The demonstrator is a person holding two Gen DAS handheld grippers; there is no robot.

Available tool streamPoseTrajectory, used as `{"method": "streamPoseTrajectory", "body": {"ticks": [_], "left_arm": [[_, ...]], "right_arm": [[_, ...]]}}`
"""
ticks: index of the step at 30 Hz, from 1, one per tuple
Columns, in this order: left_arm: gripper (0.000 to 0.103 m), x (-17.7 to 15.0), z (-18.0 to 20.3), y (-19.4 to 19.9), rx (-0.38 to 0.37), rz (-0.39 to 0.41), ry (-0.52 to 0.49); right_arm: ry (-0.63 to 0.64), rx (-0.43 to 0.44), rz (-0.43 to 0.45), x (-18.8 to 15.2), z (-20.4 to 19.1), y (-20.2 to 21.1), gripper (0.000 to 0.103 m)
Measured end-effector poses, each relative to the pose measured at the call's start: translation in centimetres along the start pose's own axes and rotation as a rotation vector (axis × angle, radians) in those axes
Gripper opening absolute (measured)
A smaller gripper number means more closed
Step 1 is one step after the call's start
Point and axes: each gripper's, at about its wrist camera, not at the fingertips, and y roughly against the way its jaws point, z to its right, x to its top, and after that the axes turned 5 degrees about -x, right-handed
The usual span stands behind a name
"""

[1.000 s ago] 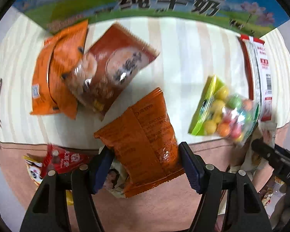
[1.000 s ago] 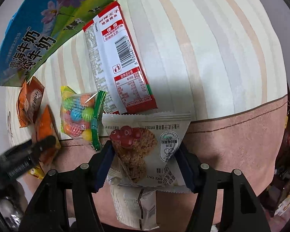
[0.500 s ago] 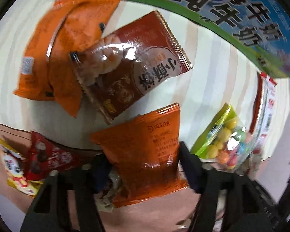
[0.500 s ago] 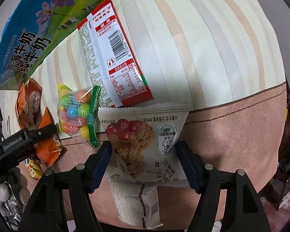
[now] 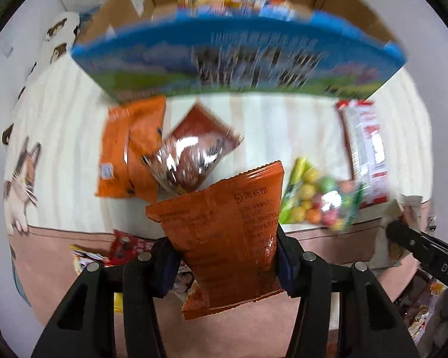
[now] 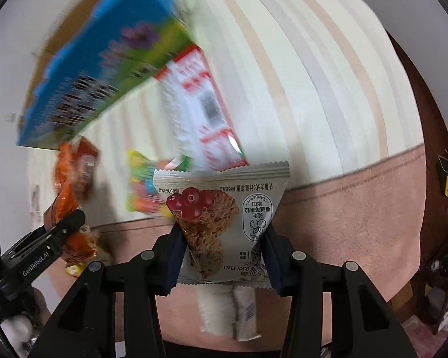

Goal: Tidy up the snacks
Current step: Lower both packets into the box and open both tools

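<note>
My left gripper (image 5: 225, 261) is shut on an orange snack packet (image 5: 224, 226) and holds it lifted above the bed. My right gripper (image 6: 222, 255) is shut on a white cranberry oat bar packet (image 6: 224, 217), also lifted. The open cardboard box (image 5: 242, 50) with blue and green printed sides stands at the back and holds several snacks. The box also shows in the right wrist view (image 6: 95, 80). The right gripper with its packet shows at the right edge of the left wrist view (image 5: 403, 232). The left gripper with its packet shows at the left of the right wrist view (image 6: 62, 232).
On the striped sheet lie two orange packets (image 5: 128, 155), a brown shrimp packet (image 5: 194, 155), a bag of coloured candy balls (image 5: 322, 200) and a red-and-white packet (image 5: 367, 152). More packets lie on the pink blanket edge (image 5: 119, 247). A white packet (image 6: 228, 310) lies below the right gripper.
Both grippers have lifted and pulled back with their packets. The box top and its contents have come into the left view. Both views are blurred by motion.
</note>
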Motion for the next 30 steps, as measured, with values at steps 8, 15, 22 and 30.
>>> {"method": "streamPoseTrajectory", "body": {"ticks": [8, 15, 22, 30], "left_arm": [[0.051, 6.5, -2.6, 8.5, -0.138, 0.099, 0.017], [0.051, 17.1, -5.5, 10.4, -0.088, 0.121, -0.01], [0.051, 24.3, -9.8, 2.9, -0.112, -0.113, 0.04], [0.051, 25.5, -11.2, -2.8, -0.093, -0.251, 0.051]], "right_arm": [[0.117, 0.162, 0.099, 4.9, -7.0, 8.2, 0.049], [0.233, 0.176, 0.159, 11.7, -15.3, 10.9, 0.049], [0.236, 0.175, 0.047, 18.7, -20.8, 5.3, 0.049], [0.284, 0.082, -0.077, 20.4, -22.7, -2.1, 0.049]]}}
